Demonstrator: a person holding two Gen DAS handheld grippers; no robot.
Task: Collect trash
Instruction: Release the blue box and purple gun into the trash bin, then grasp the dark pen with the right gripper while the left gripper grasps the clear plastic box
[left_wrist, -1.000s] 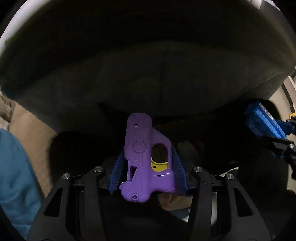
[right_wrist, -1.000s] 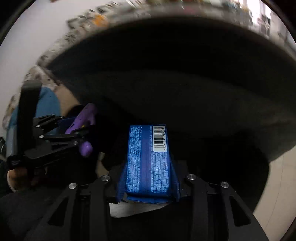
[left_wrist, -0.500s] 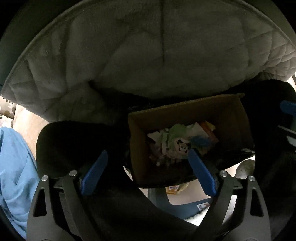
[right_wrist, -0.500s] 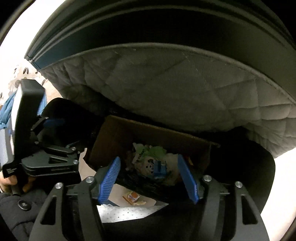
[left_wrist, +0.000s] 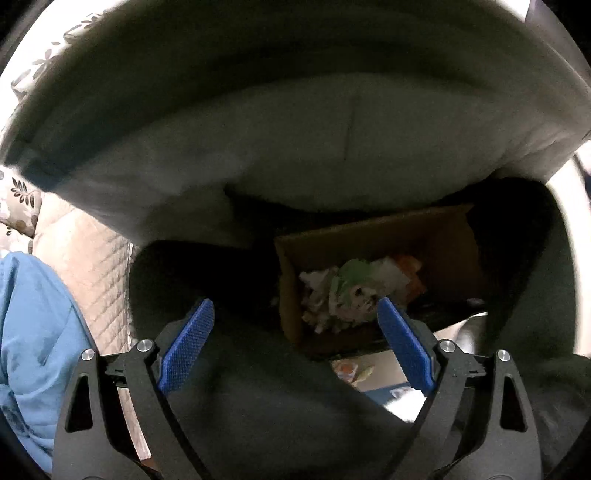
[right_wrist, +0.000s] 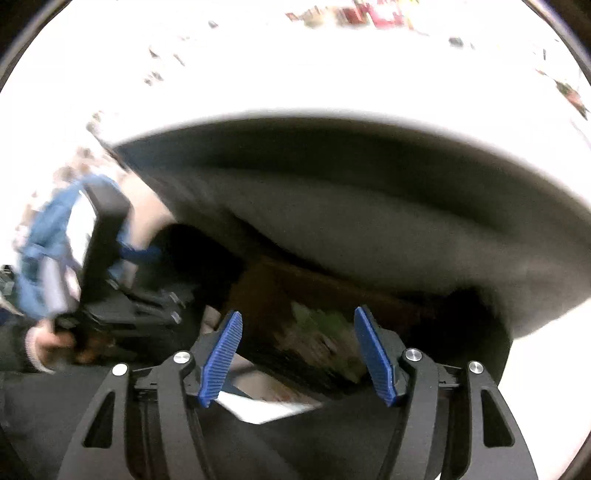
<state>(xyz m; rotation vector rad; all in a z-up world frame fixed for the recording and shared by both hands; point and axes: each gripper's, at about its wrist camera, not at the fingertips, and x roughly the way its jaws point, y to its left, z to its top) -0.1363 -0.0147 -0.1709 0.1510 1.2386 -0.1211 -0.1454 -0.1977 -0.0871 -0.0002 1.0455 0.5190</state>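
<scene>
A brown cardboard box (left_wrist: 436, 236) sits below the edge of a grey quilted mattress and holds a pile of paper and wrapper trash (left_wrist: 351, 295). My left gripper (left_wrist: 295, 343) is open and empty above and left of the box. My right gripper (right_wrist: 297, 356) is open and empty over the same box (right_wrist: 266, 291), which is blurred in the right wrist view. The left gripper's body (right_wrist: 110, 291) shows at the left of the right wrist view.
The grey quilted mattress (left_wrist: 295, 147) overhangs the box. Blue cloth (left_wrist: 33, 332) and a beige quilted cover (left_wrist: 92, 258) lie at the left. A small wrapper (left_wrist: 347, 369) lies on the floor beneath the box. A white paper (right_wrist: 258, 406) lies below the right gripper.
A second ago the left gripper held a purple toy gun and the right a blue box. Both opened and let them go over the cardboard box. Both grippers have since lifted slightly.
</scene>
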